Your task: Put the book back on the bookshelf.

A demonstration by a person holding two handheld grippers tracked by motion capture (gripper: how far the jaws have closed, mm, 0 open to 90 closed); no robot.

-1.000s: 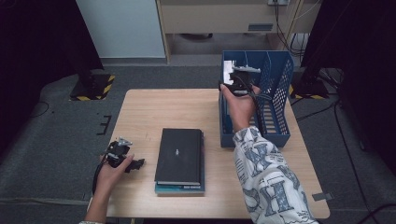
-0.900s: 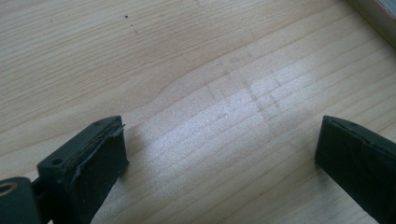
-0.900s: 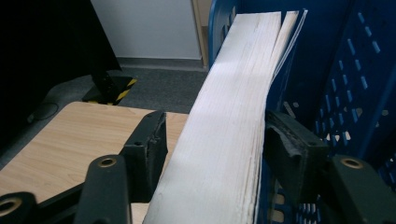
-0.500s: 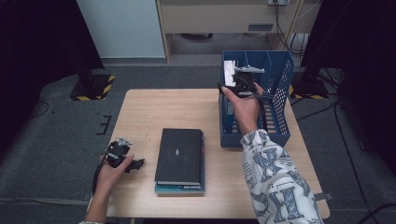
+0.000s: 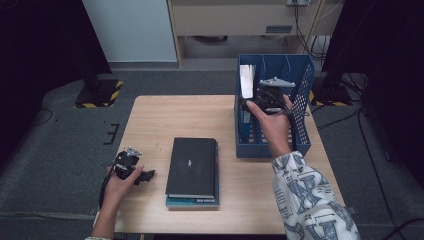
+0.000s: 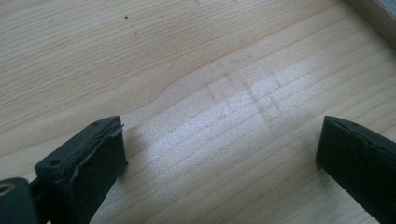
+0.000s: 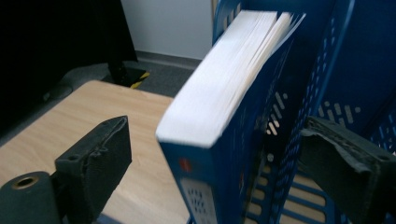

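Right tongs (image 5: 254, 102) have just been opening, and the blue book (image 7: 219, 126) stands between the wide jaws with gaps on both sides, so nothing is gripped. This book stands upright in the left slot of the blue rack (image 5: 300, 100), white pages facing up. Its cover seems to lean on the rack wall, though that part is hard to see. Left tongs (image 5: 147, 176) rest low over the bare desk (image 5: 160, 120), wide open and holding nothing. Two more books (image 5: 192, 167) lie stacked flat near them.
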